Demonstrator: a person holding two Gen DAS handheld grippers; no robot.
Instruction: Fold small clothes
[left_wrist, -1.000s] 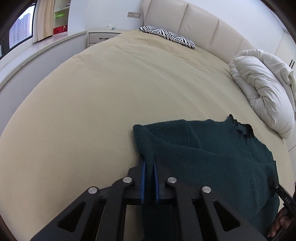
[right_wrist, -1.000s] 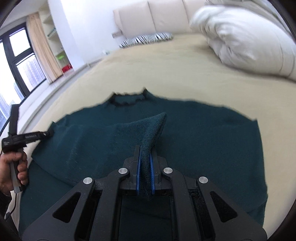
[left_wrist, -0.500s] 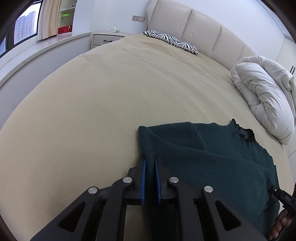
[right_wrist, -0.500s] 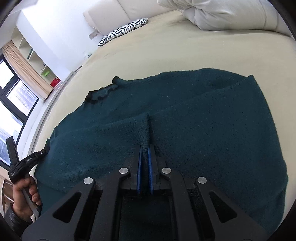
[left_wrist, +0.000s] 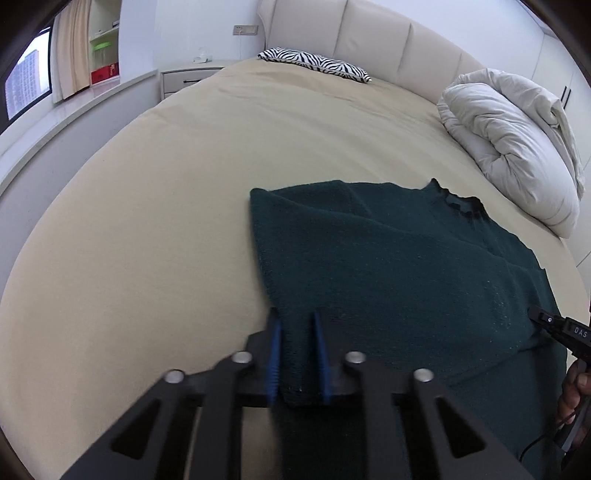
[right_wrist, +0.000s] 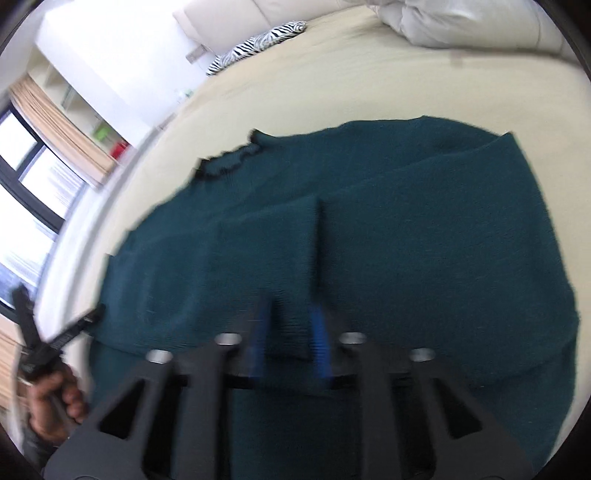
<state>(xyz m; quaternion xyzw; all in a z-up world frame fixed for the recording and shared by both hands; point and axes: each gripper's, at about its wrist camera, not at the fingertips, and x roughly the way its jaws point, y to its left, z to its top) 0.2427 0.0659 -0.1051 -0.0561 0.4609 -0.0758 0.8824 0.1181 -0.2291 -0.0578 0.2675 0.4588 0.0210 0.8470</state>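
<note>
I have the dark green sweater (left_wrist: 399, 266) lying flat on the beige bed (left_wrist: 155, 206), filling the lower right of the left wrist view, its frilled collar (left_wrist: 460, 201) toward the white duvet (left_wrist: 517, 147) at upper right. My left gripper (left_wrist: 295, 354) has its blue pads apart, with the folded edge of knit lying loose between them. My right gripper (right_wrist: 288, 336) is also parted around a sleeve end (that view is badly blurred). The risk I see: pulling away carelessly could let a pad snag the fuzzy knit and drag the fold open, or skew the layers so edges no longer line up.
</note>
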